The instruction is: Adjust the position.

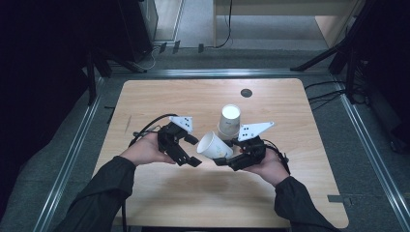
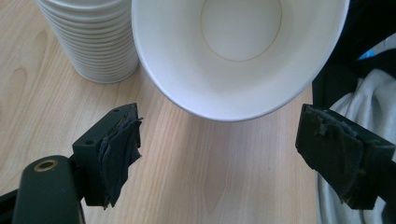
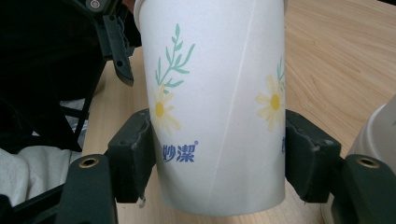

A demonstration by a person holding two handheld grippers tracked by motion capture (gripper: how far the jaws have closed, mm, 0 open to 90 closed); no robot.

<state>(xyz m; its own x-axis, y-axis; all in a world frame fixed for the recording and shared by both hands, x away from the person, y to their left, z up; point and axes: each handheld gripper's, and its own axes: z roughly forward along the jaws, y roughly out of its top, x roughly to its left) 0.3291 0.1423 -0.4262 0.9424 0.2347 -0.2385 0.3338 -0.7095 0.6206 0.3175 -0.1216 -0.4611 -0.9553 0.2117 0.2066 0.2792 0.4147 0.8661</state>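
A white paper cup (image 1: 212,145) printed with daisies lies on its side above the wooden table (image 1: 159,96), mouth turned toward my left hand. My right gripper (image 1: 227,157) is shut on the cup (image 3: 217,112); both pads press its wall near the base. The left gripper (image 1: 192,151) stands open just left of the cup's rim, and its pads (image 2: 122,144) are spread wide with the cup's open mouth (image 2: 240,51) in front of them, untouched. A stack of the same cups (image 1: 229,121) stands upside down right behind the held one, also seen as the ribbed stack (image 2: 91,39).
A dark round cable hole (image 1: 246,93) sits near the table's far edge. Metal floor rails (image 1: 72,154) run along both sides of the table, with dark stands and cables behind. The person's sleeves come in at the bottom.
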